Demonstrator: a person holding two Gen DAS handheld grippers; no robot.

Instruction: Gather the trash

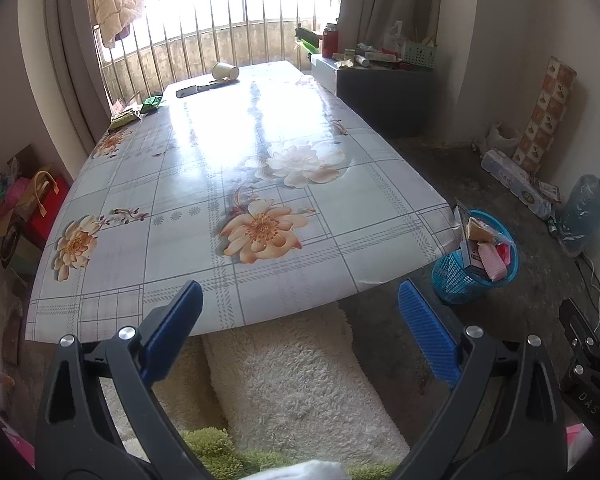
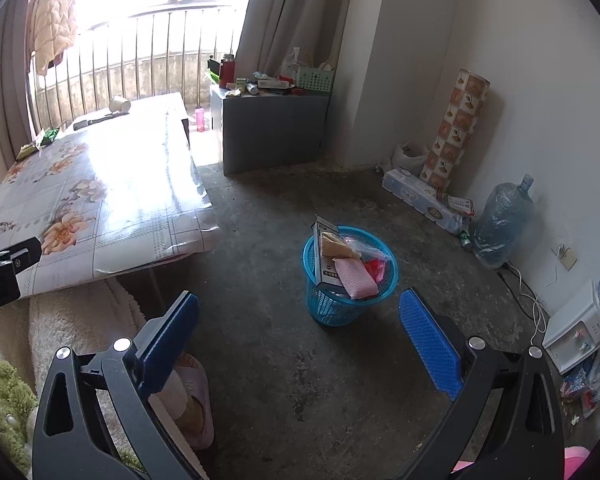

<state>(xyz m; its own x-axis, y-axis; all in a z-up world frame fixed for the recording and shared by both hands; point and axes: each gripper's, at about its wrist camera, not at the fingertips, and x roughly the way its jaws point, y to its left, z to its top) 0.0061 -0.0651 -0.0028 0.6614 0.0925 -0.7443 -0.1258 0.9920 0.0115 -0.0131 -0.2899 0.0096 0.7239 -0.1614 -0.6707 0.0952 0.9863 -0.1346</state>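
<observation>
A blue mesh trash basket (image 2: 350,276) stands on the concrete floor, stuffed with a box, a pink packet and wrappers; it also shows past the table corner (image 1: 474,256). My right gripper (image 2: 300,328) hangs open above the floor just in front of it, empty. My left gripper (image 1: 300,316) is open and empty over the table's near edge. At the table's far end lie a tipped paper cup (image 1: 225,71), a dark flat item (image 1: 198,89) and green wrappers (image 1: 134,112). The same paper cup (image 2: 119,104) and green wrappers (image 2: 40,142) appear in the right wrist view.
The flower-patterned table (image 1: 228,184) fills the left. A grey cabinet (image 2: 274,132) with clutter stands by the curtain. A patterned roll (image 2: 456,128), paper packs, a water jug (image 2: 500,220) and cables line the right wall. A fleece blanket (image 1: 300,380) and a slippered foot (image 2: 192,400) lie below.
</observation>
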